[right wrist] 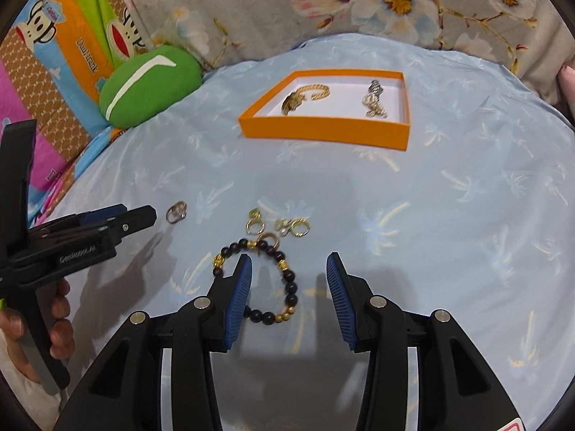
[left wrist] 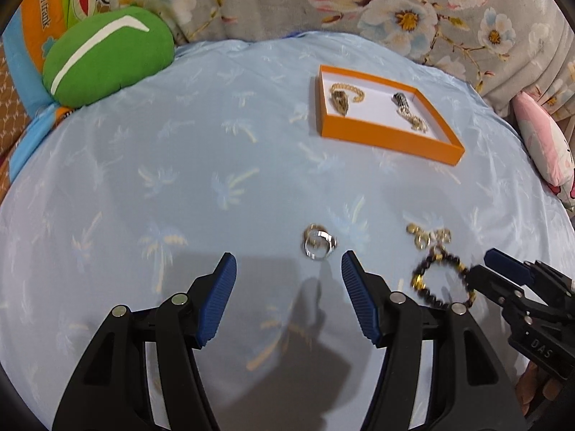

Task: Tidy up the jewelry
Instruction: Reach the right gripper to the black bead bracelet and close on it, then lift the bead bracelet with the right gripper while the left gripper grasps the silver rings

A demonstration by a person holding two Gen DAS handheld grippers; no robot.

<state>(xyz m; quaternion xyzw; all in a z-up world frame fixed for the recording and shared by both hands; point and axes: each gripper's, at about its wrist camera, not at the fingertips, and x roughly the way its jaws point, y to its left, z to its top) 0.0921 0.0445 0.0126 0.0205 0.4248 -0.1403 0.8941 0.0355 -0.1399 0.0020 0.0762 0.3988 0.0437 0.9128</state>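
Two grippers low over pale blue palm-print cloth (left wrist: 179, 143), both spread, gripping nothing. Left gripper (left wrist: 289, 269): silver ring (left wrist: 318, 246) just beyond, between the tips. Right gripper (right wrist: 289, 269): black-and-gold bead bracelet (right wrist: 287, 287) flat underneath, left pad (right wrist: 239, 298) across its loop, touching unclear. Gold earrings (right wrist: 284, 228) clustered just past. Orange box (right wrist: 323, 131) well beyond, chains (right wrist: 305, 97) inside.

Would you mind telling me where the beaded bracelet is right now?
The bracelet lies on the blue sheet just ahead of the open right gripper, near its left finger, with the small rings just beyond it.
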